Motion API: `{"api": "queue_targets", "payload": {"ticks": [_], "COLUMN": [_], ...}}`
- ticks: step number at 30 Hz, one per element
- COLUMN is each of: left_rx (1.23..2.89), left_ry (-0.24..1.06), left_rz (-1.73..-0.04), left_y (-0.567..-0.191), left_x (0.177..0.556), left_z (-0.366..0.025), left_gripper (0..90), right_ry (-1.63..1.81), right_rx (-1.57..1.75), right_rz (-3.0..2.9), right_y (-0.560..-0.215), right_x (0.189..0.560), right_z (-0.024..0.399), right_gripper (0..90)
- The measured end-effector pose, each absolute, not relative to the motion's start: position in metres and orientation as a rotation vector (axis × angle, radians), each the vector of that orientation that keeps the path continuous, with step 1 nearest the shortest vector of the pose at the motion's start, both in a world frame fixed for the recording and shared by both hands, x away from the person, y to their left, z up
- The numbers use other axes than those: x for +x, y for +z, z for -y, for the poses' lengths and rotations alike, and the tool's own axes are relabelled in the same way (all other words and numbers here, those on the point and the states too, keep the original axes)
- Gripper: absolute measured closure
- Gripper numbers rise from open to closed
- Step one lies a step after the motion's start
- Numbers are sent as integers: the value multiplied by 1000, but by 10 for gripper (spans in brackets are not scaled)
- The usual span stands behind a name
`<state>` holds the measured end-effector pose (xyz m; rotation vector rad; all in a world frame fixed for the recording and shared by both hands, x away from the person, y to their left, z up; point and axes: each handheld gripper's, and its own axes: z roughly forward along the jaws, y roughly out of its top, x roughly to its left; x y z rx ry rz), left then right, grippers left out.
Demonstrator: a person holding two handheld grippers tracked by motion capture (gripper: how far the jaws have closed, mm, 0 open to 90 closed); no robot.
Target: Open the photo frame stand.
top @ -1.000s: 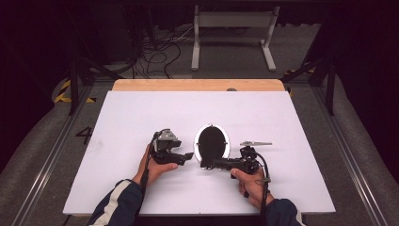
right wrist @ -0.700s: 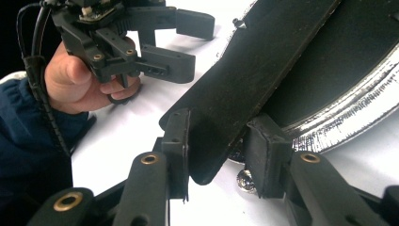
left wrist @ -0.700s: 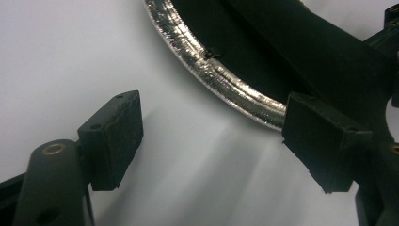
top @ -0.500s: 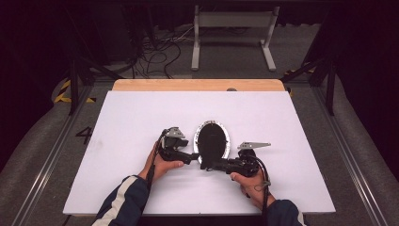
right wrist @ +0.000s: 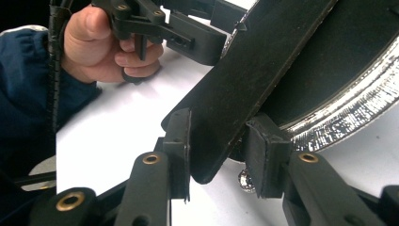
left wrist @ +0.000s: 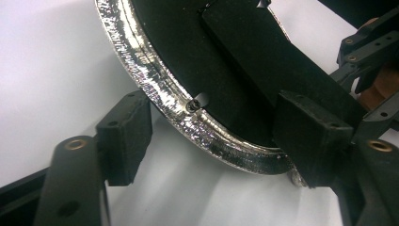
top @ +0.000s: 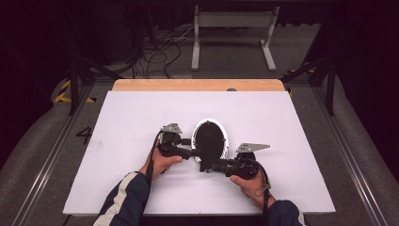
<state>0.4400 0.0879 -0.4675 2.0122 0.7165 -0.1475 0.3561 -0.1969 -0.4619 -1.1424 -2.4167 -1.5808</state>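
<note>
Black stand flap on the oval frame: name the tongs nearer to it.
Right. The right tongs clamp the flap; the left tongs, jaws just closing, straddle the frame's silver rim beside it.

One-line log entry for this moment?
left tongs: jaws just closing, straddling oval frame at silver rim, not clamped | right tongs: shut on back stand

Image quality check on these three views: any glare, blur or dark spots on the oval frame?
High view: white table evenly lit, surroundings very dark; oval frame small and soft, its black back featureless. Left gripper view: silver rim throws bright speckled glare, near jaws slightly soft. Right gripper view: black stand flap between the right gripper pads reads sharp; rim glints, the hand behind is a bit soft.
</note>
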Motion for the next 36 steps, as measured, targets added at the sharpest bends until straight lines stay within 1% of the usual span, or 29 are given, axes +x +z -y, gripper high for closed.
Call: {"api": "queue_targets", "payload": {"ticks": [6,11,12,13,17,21,26,28,33,36], "left_rx": [1985,1966,1955,1948,1954,1927,1891,1891,1890,1884], "left_ry": [-158,-147,-133,-100,-40,12,123,141,132,104], "left_rz": [-740,-723,-707,-694,-684,-677,-628,-614,-618,-581], "left_y": [-467,-464,-462,-458,-451,-447,-439,-437,-438,-438], "left_x": [440,440,439,436,431,423,409,406,403,403], "left_z": [-92,-97,-99,-100,-100,-102,-106,-107,-110,-112], "left_gripper": [486,561,561,599,620,640,674,680,689,697], "right_ry": [-1578,-1592,-1599,-1613,-1612,-1637,-1634,-1638,-1631,-1624], "right_rx": [-1121,-1101,-1101,-1092,-1070,-1058,-1058,-1057,-1053,-1044], "right_rz": [2417,2414,2409,2388,2393,2362,2318,2311,2318,2331], "right_y": [-462,-461,-461,-461,-460,-458,-457,-457,-458,-458], "right_x": [355,355,355,356,355,355,357,356,355,355], "right_z": [199,199,199,199,197,196,197,196,194,193], "right_gripper": [644,644,644,640,646,644,645,648,661,660]}}
